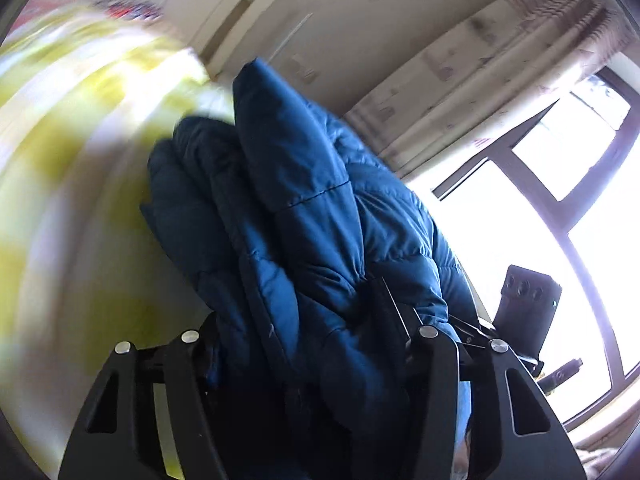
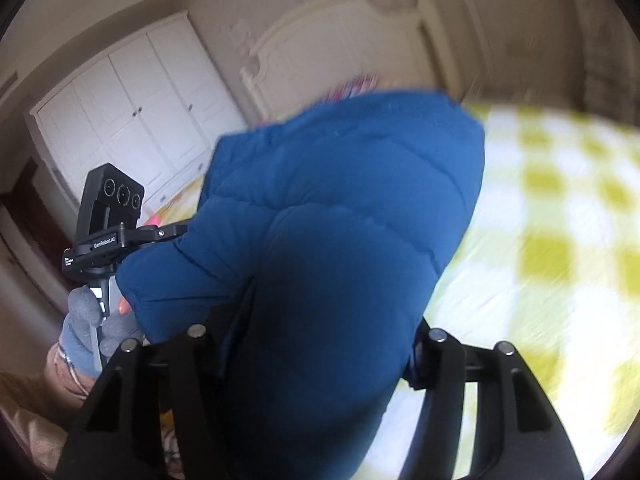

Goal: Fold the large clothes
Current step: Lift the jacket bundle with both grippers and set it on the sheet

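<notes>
Checked bedspread (image 2: 552, 208), blue jacket (image 2: 340, 208) bunched between right gripper (image 2: 320, 344) fingers

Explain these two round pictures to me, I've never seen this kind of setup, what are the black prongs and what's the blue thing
Each picture comes from a fisheye camera mounted on a hand-held gripper, looking along its two black fingers. One shows the left gripper, the other the right gripper. Both are clamped on a blue puffer jacket, lifted above a bed with a yellow-and-white checked cover. In the right view you can also see the person's gloved hand holding the other gripper's handle. Behind are a white wardrobe and, in the left view, a bright window.
</notes>
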The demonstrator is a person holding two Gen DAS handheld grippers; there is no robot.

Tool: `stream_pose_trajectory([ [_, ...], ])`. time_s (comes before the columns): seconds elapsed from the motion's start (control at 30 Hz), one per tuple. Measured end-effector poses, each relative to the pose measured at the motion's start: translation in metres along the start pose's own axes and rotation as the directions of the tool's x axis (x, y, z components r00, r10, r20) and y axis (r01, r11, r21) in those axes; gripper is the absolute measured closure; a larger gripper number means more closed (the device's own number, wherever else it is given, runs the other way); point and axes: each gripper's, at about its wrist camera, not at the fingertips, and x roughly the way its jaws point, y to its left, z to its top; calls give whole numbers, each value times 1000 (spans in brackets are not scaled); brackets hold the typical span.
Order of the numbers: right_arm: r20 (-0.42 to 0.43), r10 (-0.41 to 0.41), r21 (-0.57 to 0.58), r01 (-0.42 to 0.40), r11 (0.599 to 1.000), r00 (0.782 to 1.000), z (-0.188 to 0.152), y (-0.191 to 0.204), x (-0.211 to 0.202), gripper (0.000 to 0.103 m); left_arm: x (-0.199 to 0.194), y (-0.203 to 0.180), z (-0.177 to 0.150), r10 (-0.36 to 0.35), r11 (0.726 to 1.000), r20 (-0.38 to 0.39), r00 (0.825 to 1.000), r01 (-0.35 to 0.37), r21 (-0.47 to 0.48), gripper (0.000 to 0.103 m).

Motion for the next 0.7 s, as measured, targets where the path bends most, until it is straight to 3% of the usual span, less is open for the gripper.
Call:
stream_pose_trajectory([
  [0.13, 71, -104, -13, 106, 994, 992, 34, -43, -31, 45, 59, -36, 44, -60, 997, 19, 998, 59, 52, 55],
  [0.23, 74, -149, 14, 149, 989, 986, 52, -93, -30, 44, 119, -40, 68, -65, 997, 16, 998, 64, 52, 55],
  [0.3, 22, -190, 91, 187, 978, 982, 53, -133, -13, 39, 157, -30, 75, -15, 999, -24, 1000, 16, 40, 55],
  [0.33, -45, -230, 123, 234, 964, 972, 47, -155, 4, 38, 178, -22, 75, 32, 999, -58, 998, -30, 31, 55],
  [0.37, -79, -228, 185, 239, 953, 970, 39, -175, 16, 27, 203, -9, 70, 86, 996, -110, 990, -86, 10, 44],
  [0.4, -43, -191, 239, 195, 951, 981, 33, -185, 16, 20, 208, -1, 65, 57, 998, -85, 995, -58, -12, 40],
  [0.43, -24, -176, 249, 176, 952, 984, 30, -188, 14, 19, 209, 5, 61, 48, 998, -79, 996, -52, -46, 36],
  [0.5, -17, -215, 239, 213, 947, 976, 27, -183, 9, 12, 206, 6, 58, 35, 996, -92, 995, -42, -75, 36],
  [0.57, -29, -262, 221, 261, 940, 965, 32, -179, -1, 11, 197, 0, 58, 73, 997, -88, 993, -76, -31, 36],
  [0.6, -27, -309, 211, 307, 928, 951, 37, -169, -6, 11, 194, -9, 64, 98, 995, -81, 992, -99, -7, 36],
  [0.63, 6, -395, 200, 386, 901, 919, 42, -156, -17, 11, 185, -18, 65, 142, 990, -62, 988, -140, 27, 34],
  [0.7, 104, -491, 166, 472, 866, 865, 46, -127, -29, 11, 165, -31, 59, 211, 973, -3, 978, -209, 93, 31],
])
